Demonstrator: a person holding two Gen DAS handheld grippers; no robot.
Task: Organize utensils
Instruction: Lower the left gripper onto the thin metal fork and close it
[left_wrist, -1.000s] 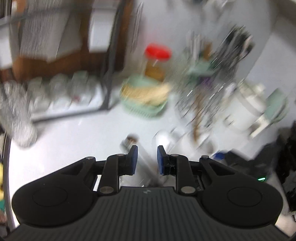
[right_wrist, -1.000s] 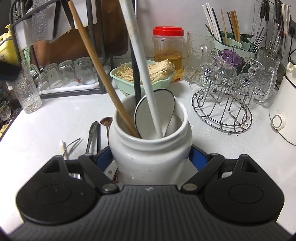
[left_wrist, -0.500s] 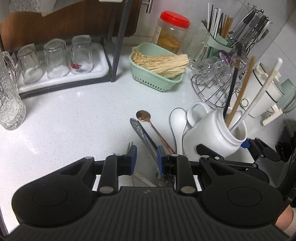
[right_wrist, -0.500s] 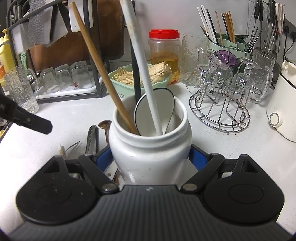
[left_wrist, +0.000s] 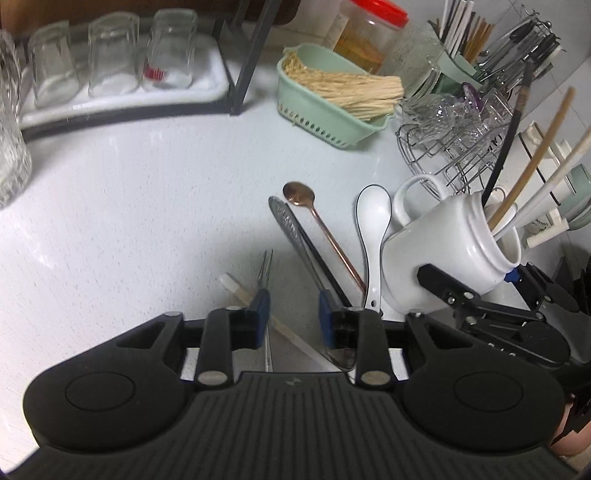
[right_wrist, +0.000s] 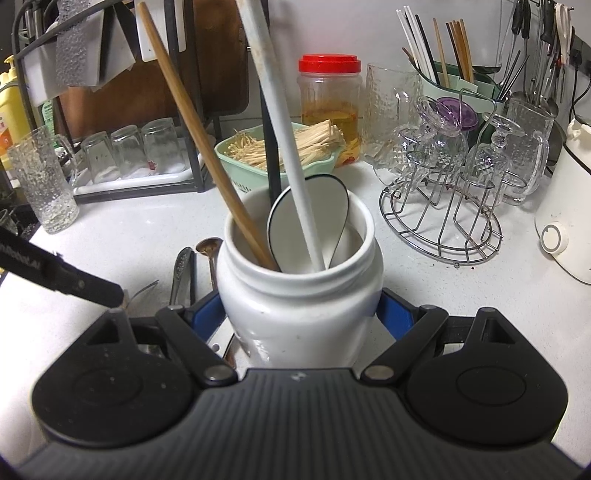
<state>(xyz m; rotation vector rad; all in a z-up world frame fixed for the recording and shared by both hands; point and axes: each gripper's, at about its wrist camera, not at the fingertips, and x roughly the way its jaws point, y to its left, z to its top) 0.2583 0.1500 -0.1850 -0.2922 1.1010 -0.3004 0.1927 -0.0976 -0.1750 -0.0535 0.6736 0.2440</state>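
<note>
A: What colour is the jar (right_wrist: 299, 295)?
B: Plain glossy white, and so is the countertop (left_wrist: 129, 206), faintly speckled.
A: The loose spoons?
B: One copper-toned spoon (left_wrist: 299, 194); one white ceramic spoon (left_wrist: 373, 214) with a thin dark rim.
A: Behind them?
B: A mint-green basket (left_wrist: 325, 118) of straw-yellow sticks and a red-lidded jar (right_wrist: 330, 96) of amber contents.

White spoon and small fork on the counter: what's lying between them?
In the left wrist view, between the white spoon and fork: a copper spoon, a black chopstick and a steel handle.
</note>
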